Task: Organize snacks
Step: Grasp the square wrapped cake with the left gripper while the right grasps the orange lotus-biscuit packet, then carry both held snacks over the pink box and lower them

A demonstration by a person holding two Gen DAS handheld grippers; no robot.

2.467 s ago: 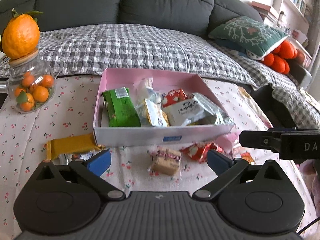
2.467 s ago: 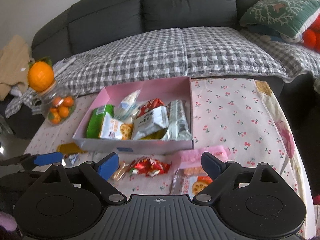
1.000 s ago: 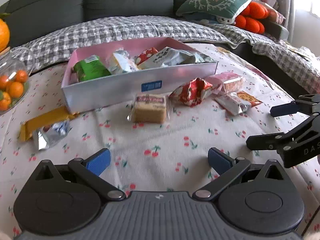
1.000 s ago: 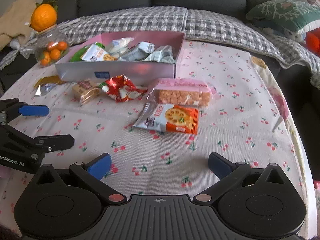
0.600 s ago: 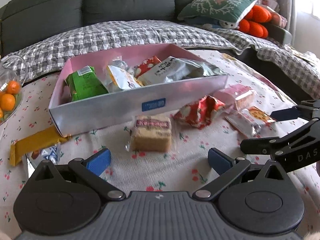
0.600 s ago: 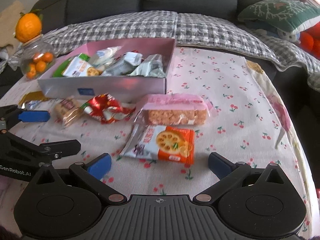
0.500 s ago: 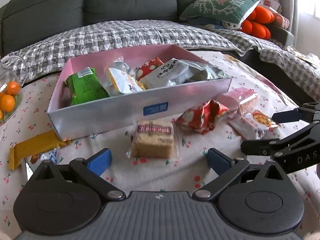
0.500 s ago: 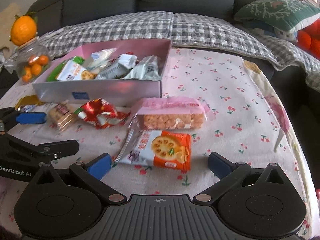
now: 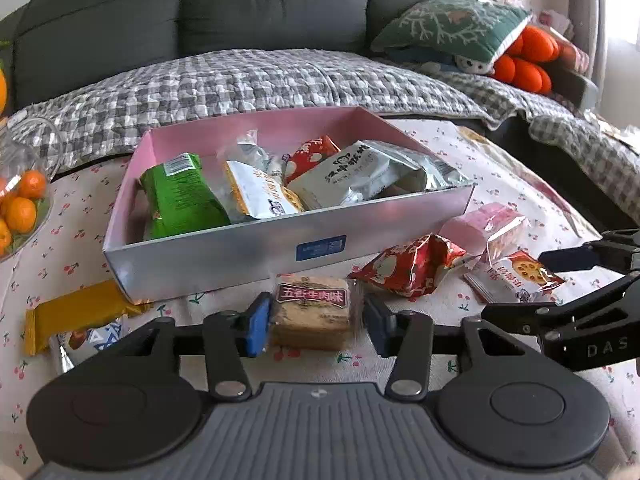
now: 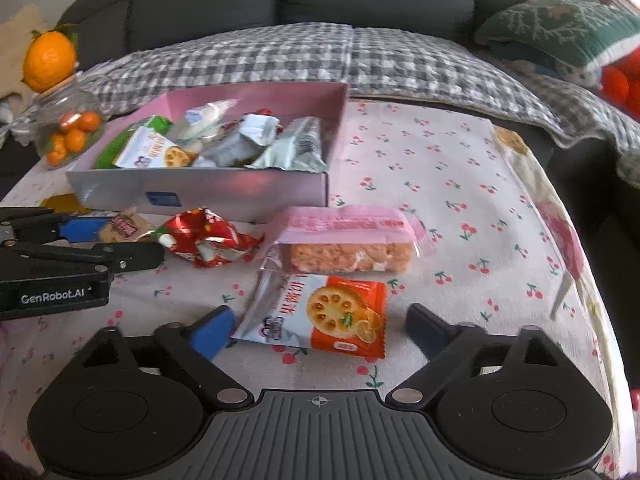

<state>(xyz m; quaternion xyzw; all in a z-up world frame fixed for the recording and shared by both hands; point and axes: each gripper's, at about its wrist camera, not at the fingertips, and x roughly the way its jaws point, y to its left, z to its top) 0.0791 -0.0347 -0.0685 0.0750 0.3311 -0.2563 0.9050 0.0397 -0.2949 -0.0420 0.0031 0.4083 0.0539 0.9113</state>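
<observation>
My left gripper (image 9: 318, 330) is low on the cherry-print cloth, its jaws closing, and both blue pads touch the sides of a tan biscuit pack (image 9: 312, 312) with a dark red label. My right gripper (image 10: 319, 332) is closing too, but its pads stand clear of the orange-and-white crisp pack (image 10: 320, 316) lying between them. A red crinkled pack (image 10: 204, 240) and a pink wafer pack (image 10: 344, 244) lie in front of the pink box (image 9: 240, 248), which holds several snack bags.
A yellow bar (image 9: 76, 312) and a small foil packet (image 9: 92, 338) lie left of the box. A glass jar of small oranges (image 10: 68, 128) stands at the far left. The grey sofa with a checked blanket (image 9: 280, 80) runs behind the table.
Both grippers have come forward and down to the loose snacks. The left jaws have narrowed onto the tan biscuit pack. The right jaws have narrowed a little around the crisp pack.
</observation>
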